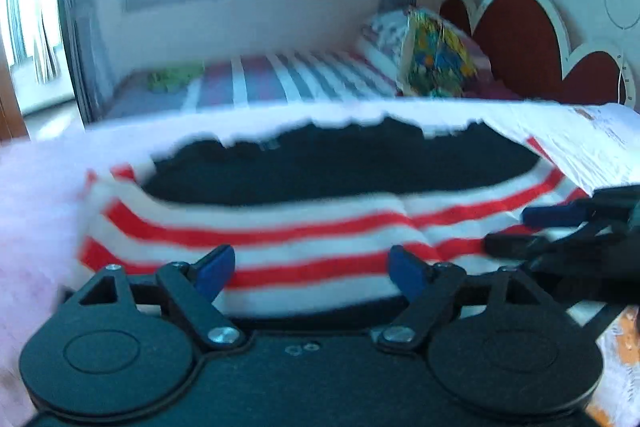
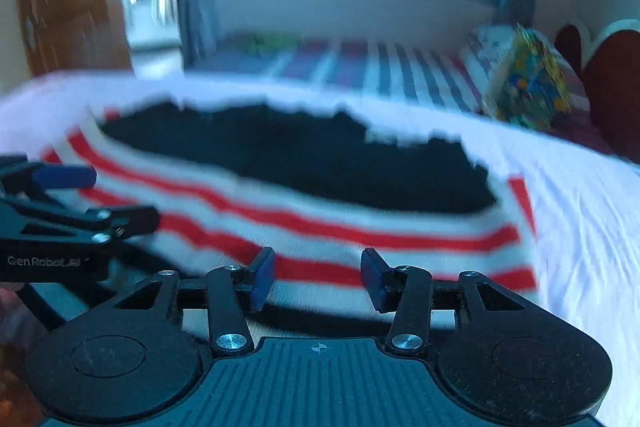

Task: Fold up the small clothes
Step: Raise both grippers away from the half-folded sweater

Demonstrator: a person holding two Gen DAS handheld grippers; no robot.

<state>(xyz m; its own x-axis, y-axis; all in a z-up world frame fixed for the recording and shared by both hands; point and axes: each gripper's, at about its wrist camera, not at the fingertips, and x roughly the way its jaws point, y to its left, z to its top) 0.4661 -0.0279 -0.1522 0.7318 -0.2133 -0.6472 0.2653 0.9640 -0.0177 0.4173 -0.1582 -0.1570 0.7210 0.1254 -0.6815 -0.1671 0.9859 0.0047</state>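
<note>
We count one garment [image 1: 256, 227], red-and-white striped knit with a black panel, lying on a white-covered surface whose near edge it overhangs or reaches; both views are motion-blurred. Left claw [image 1: 312, 269] and right claw [image 2: 318, 277] both stand apart, empty, side by side at that near striped hem. We judge the knit soft, light and limp, so it should sag between grips; best taken by pinching the hem near its two corners.

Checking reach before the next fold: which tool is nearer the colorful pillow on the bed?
Right. The right tool sits at the striped garment's near edge on the pillow's side; the left tool sits at the same edge, farther over.
</note>
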